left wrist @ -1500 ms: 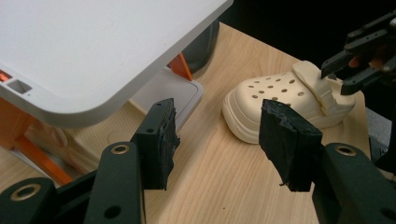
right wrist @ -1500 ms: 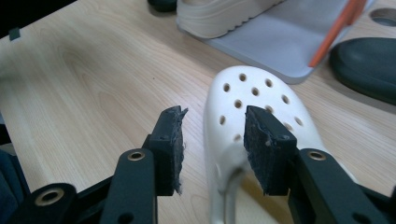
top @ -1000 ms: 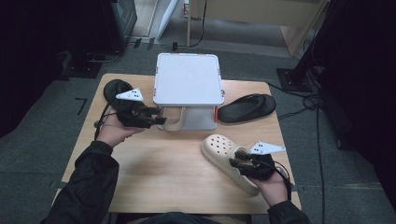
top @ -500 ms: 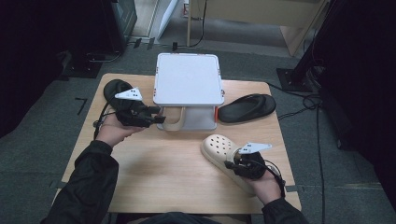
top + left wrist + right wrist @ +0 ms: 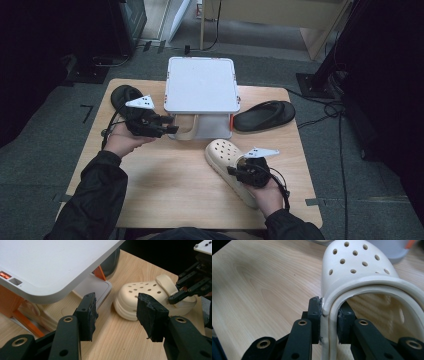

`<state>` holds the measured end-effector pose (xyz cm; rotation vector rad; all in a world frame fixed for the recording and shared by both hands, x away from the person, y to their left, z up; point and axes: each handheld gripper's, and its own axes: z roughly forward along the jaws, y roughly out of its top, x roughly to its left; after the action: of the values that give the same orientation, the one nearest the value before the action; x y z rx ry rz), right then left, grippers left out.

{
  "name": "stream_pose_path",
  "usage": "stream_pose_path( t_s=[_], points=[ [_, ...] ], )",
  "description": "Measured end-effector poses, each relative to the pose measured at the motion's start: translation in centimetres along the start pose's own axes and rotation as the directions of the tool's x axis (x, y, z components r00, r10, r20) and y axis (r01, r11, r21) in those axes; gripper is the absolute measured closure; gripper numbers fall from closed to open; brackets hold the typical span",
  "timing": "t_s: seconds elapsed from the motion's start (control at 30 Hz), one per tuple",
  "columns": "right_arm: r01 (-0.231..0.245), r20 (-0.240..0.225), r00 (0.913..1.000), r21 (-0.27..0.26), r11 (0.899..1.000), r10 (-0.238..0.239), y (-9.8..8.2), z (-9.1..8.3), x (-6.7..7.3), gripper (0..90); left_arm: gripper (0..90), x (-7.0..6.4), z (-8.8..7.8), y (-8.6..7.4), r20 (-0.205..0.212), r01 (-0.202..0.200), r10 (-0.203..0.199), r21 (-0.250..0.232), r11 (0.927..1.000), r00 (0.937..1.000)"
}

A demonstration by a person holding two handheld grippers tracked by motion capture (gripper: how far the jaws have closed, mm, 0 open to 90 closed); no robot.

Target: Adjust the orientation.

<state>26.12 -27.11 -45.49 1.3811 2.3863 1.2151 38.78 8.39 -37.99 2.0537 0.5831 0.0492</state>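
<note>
Table fills the middle of the high view. White stand sits at its upper centre, second cream clog tucked under it. Black sandal right of the stand, black shoe at upper left. Cream clog lies lower right of centre on the wood. My right gripper is clamped on its side wall and heel strap, one pad each side. My left gripper, centre left, has just been closing; jaws apart, nothing between them.

2 cream clogs; 2 blk sandals; 1 white rack.
</note>
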Motion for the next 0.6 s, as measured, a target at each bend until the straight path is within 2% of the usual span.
stream_pose_path(
  t_s=[0.2,0.27,0.33,0.4,0.47,0.53,0.6],
  points=[
    [0.045,-0.003,0.999,0.004,0.999,-0.045,0.6,1.7,1.5,72.5,50.5,0.0,-0.1,0.0,0.0,0.002,-0.002,-0.003,1.0,1.0],
    [0.058,-0.005,0.9983,0.009,0.998,-0.058,0.6,1.6,1.6,65.1,50.5,0.1,-0.1,-0.1,-0.001,0.001,-0.001,-0.003,1.0,1.0],
    [0.08,-0.024,0.9965,0.001,0.997,-0.08,0.6,0.6,1.6,59.1,50.5,0.2,-0.2,-0.1,-0.004,0.002,-0.002,-0.006,1.0,1.0],
    [0.081,-0.031,0.9962,0.002,0.997,-0.081,0.6,0.2,1.6,58.8,50.5,0.2,-0.4,-0.1,-0.005,0.006,-0.006,-0.011,0.9999,1.0],
    [0.1,-0.027,0.9946,-0.019,0.995,-0.101,0.6,-0.9,1.4,61.1,50.5,0.2,-0.6,0.0,-0.009,0.009,-0.009,-0.017,0.9998,0.9999],
    [0.099,-0.034,0.9943,-0.057,0.993,-0.101,0.8,-2.2,0.9,66.4,50.6,0.3,-0.7,0.0,-0.011,0.01,-0.01,-0.021,0.9997,0.9999],
    [0.106,-0.017,0.994,-0.092,0.99,-0.108,1.0,-3.4,0.5,70.0,50.7,0.3,-0.8,0.0,-0.013,0.011,-0.012,-0.022,0.9997,0.9998]
  ],
)
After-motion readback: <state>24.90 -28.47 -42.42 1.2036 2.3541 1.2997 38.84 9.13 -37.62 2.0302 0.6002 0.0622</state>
